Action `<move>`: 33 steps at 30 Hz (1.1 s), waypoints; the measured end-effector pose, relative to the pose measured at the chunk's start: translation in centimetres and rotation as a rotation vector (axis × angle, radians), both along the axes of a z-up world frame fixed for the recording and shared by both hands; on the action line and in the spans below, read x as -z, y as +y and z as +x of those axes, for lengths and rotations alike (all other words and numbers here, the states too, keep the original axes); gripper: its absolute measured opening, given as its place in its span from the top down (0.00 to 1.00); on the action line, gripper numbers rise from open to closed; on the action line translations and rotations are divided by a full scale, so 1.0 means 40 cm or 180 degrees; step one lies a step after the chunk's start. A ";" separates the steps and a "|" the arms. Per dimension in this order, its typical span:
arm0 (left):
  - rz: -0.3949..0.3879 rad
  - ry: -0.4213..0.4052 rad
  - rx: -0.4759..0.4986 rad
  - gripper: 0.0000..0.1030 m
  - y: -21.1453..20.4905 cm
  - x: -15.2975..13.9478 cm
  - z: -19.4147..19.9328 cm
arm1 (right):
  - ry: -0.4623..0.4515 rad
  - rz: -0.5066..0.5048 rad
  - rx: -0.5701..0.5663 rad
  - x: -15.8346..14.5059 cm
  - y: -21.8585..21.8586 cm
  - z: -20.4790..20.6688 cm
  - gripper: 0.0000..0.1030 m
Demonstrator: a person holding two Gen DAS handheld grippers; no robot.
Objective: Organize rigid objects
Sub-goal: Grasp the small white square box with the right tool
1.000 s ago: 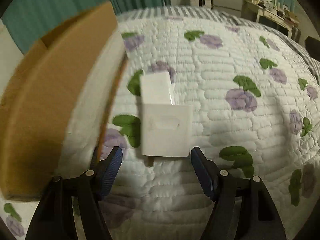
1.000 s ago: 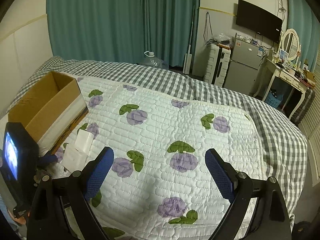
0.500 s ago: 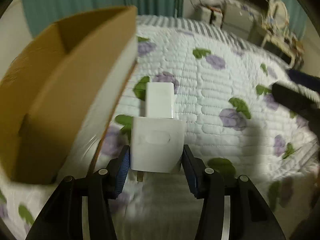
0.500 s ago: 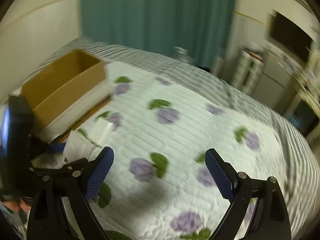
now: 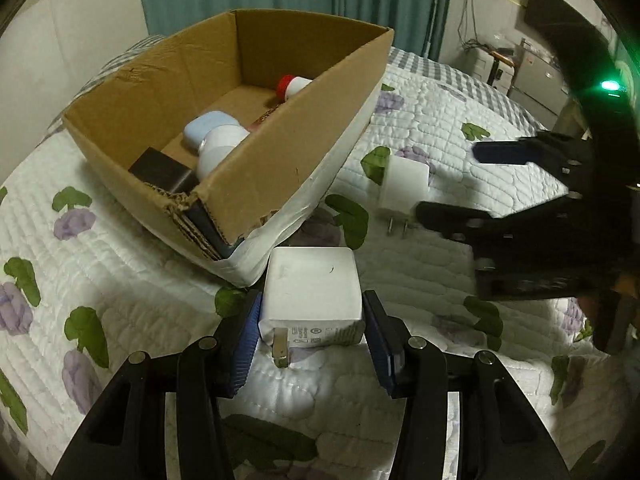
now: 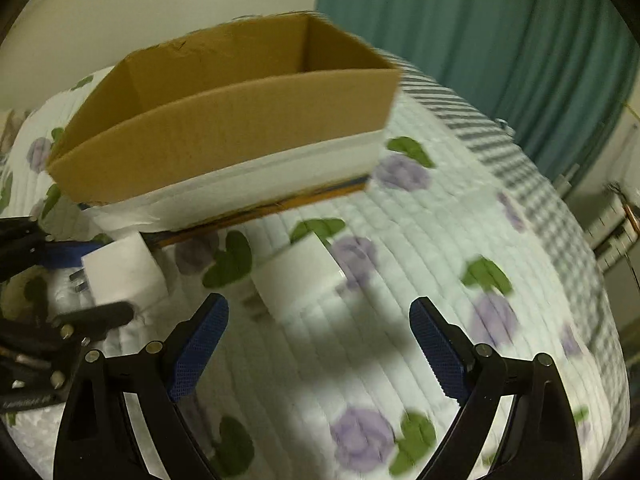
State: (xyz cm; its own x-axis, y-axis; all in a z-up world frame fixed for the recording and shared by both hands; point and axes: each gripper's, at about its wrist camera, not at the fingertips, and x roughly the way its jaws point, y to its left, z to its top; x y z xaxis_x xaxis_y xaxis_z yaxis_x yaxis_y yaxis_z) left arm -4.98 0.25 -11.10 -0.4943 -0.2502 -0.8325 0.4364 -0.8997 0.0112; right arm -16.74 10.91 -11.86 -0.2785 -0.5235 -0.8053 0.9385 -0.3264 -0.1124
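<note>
Left wrist view: your left gripper [image 5: 312, 332] has its blue fingers [image 5: 245, 344] clamped on a white charger block [image 5: 311, 296], prongs toward the camera.

You hold that block low in the frame, centred, just beside the near corner of the cardboard box [image 5: 280, 152], which fills the upper left and holds a black block [image 5: 162, 170], a pale blue case [image 5: 208, 126] and a red-capped bottle [image 5: 292, 85]. A second white charger [image 5: 404, 182] lies on the floral quilt [image 5: 440, 128] right of centre. In the right wrist view, your right gripper [image 6: 316, 340] has its fingers wide apart just short of that second charger.
</note>
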 end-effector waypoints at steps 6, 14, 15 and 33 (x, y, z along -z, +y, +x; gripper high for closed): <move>-0.0047 -0.0011 -0.0151 0.51 0.011 0.003 -0.008 | 0.0041 0.0149 -0.0313 0.055 -0.061 -0.006 0.19; -0.0127 -0.0076 -0.0216 0.51 0.021 0.002 -0.013 | 0.0184 0.0121 -0.0345 0.061 -0.022 0.020 0.38; -0.0128 -0.0084 -0.0220 0.51 0.022 0.001 -0.014 | 0.0168 0.0094 -0.0314 0.057 -0.004 0.024 0.38; -0.0172 0.0053 -0.0137 0.51 0.037 -0.036 -0.025 | 0.0350 -0.0164 0.0249 -0.043 0.124 0.093 0.38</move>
State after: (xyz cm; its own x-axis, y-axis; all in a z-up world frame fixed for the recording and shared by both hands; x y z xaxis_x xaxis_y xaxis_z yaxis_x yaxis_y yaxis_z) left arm -5.97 1.74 -9.65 -0.4959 -0.3159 -0.8089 0.4752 -0.8784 0.0517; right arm -13.00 15.87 -10.12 -0.4052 -0.5365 -0.7402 0.8929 -0.4060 -0.1945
